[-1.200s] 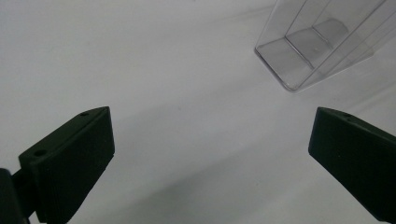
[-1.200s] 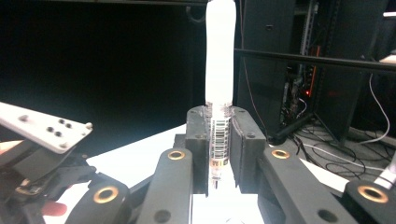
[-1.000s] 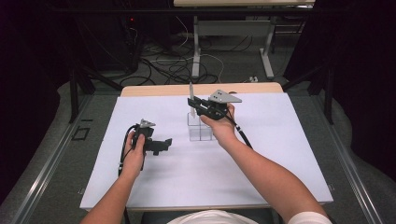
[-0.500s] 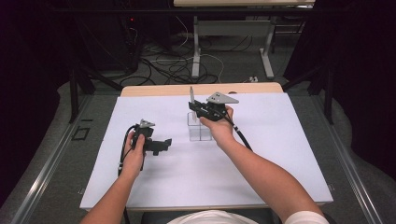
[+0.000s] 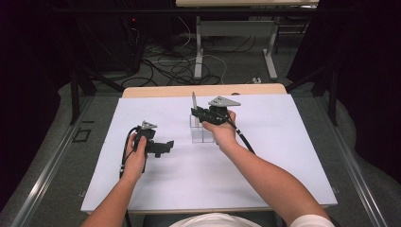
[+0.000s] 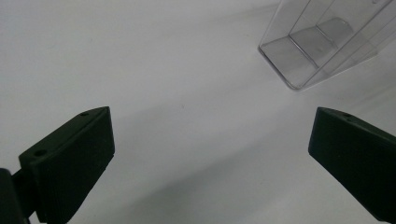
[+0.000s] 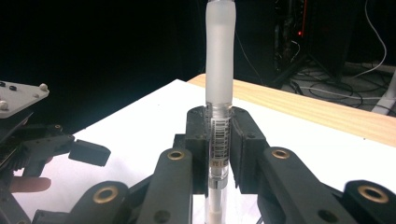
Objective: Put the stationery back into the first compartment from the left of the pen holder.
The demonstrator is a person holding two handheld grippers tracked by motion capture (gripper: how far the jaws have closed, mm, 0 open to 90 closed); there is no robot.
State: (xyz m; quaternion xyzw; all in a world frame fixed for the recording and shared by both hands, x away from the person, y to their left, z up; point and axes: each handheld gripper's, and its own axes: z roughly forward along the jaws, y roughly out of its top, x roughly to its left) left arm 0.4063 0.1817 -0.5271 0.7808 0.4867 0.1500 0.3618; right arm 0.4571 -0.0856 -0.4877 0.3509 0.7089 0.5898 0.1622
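Two fingers of right gripper (image 7: pixel 219 144) clamped on upright pen (image 7: pixel 218 93), frosted cap up, directly above clear plastic box (image 5: pixel 202 134) on desk (image 5: pixel 283 156). Left gripper (image 5: pixel 163 147) fingers spread wide, empty, low over white desk surface, near box, well apart from right gripper.

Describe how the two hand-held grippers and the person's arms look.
Both are black, with two blocky jaws on hinged links with brass-coloured pivots. The right hand-held gripper carries a grey three-cornered plate; the left hand-held gripper has a smaller one. A black cable trails from each. The forearms are bare, with a white short sleeve at the right.
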